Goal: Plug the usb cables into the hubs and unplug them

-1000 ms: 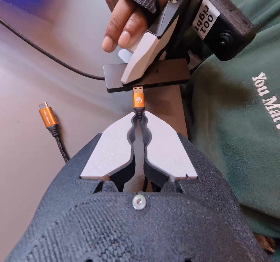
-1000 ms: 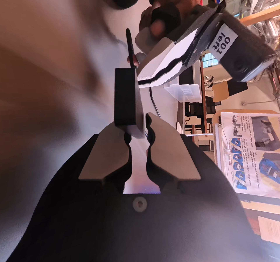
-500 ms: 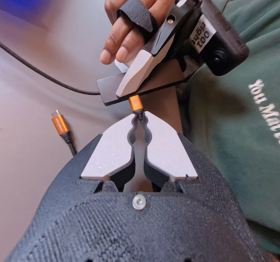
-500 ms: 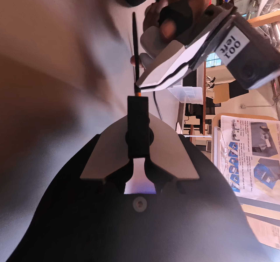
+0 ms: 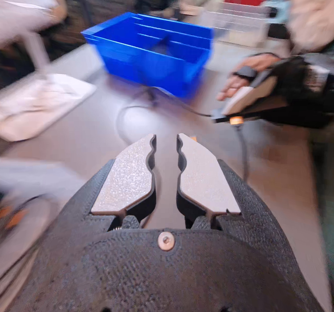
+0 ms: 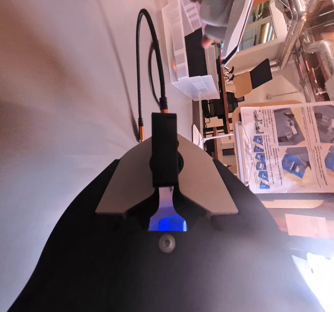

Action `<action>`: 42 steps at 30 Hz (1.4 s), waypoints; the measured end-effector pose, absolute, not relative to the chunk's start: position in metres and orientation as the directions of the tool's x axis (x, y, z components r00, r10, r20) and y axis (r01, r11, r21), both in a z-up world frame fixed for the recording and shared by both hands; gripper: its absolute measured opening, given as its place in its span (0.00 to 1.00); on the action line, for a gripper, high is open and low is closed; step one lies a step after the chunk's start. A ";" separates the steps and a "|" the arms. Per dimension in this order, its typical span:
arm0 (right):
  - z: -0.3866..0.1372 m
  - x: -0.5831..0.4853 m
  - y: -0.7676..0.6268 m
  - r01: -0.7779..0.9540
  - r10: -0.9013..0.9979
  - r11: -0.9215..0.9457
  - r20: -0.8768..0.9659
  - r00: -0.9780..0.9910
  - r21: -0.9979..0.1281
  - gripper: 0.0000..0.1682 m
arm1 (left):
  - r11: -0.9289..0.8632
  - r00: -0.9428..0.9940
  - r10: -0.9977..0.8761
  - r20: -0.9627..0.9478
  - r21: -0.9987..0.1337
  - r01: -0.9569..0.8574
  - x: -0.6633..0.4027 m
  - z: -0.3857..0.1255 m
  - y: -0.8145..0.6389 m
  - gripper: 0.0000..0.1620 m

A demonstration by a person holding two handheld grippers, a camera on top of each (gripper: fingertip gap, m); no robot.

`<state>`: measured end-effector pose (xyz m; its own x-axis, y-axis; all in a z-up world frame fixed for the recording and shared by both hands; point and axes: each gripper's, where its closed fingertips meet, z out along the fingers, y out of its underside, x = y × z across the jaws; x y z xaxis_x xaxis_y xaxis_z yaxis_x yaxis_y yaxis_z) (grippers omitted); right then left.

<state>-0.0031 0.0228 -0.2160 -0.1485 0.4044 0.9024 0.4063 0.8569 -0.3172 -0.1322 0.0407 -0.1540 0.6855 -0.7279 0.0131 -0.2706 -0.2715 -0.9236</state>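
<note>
While hub (image 6: 164, 151) clamped, left fingers (image 5: 126, 175) parted

The right gripper (image 6: 165, 160) was clamped on a black hub (image 6: 164, 149), held edge-on between its pale fingers (image 6: 200, 178). An orange-collared plug (image 6: 164, 111) sat in the hub's far end, its black cable (image 6: 155, 50) arching over the pale table (image 6: 72, 86). The cable's other orange plug (image 6: 141, 131) lay loose just beside the hub.
</note>
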 end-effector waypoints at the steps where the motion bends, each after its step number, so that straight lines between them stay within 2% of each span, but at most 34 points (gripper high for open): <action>1: -0.213 -0.002 0.025 0.407 0.416 0.851 0.899 -0.134 -0.333 0.07 | -0.260 0.760 -0.648 -0.047 -0.924 -0.280 -0.165 -0.143 0.052 0.12; 3: -0.210 -0.002 0.028 0.409 0.431 0.841 0.895 -0.113 -0.354 0.07 | -0.299 0.856 -0.496 -0.149 -0.896 -0.329 -0.229 -0.135 0.070 0.11; 6: -0.214 -0.004 0.029 0.415 0.434 0.839 0.892 -0.123 -0.351 0.07 | -0.467 0.871 -0.414 -0.265 -0.759 -0.453 -0.294 -0.158 0.095 0.11; 11: -0.222 -0.004 0.029 0.428 0.438 0.836 0.887 -0.144 -0.344 0.07 | -0.623 0.759 -0.585 -0.285 -0.440 -0.646 -0.326 -0.226 0.124 0.11; 18: -0.225 -0.001 0.033 0.430 0.494 0.811 0.858 -0.141 -0.396 0.07 | -0.685 0.719 -0.673 -0.170 -0.224 -0.694 -0.349 -0.277 0.145 0.12; 19: -0.225 -0.001 0.033 0.429 0.502 0.808 0.854 -0.140 -0.405 0.07 | -0.686 0.713 -0.680 -0.172 -0.194 -0.701 -0.353 -0.281 0.146 0.11; 20: -0.224 0.000 0.033 0.426 0.511 0.804 0.849 -0.138 -0.414 0.07 | -0.687 0.708 -0.689 -0.154 -0.172 -0.706 -0.354 -0.284 0.144 0.06; 27: -0.221 0.001 0.036 0.417 0.547 0.785 0.829 -0.121 -0.458 0.07 | -0.653 0.671 -0.723 -0.163 -0.156 -0.741 -0.353 -0.282 0.141 0.03; 29: -0.218 0.003 0.038 0.418 0.547 0.782 0.831 -0.104 -0.463 0.07 | -0.621 0.662 -0.728 -0.178 -0.237 -0.747 -0.343 -0.264 0.137 0.03; 36: -0.211 0.002 0.043 0.410 0.569 0.765 0.820 -0.067 -0.497 0.07 | -0.412 0.619 -0.723 -0.306 -0.529 -0.742 -0.296 -0.136 0.095 0.03; 42: -0.210 0.001 0.043 0.435 0.532 0.776 0.845 -0.060 -0.457 0.07 | -0.169 0.597 -0.681 -0.424 -0.702 -0.692 -0.242 -0.017 0.051 0.03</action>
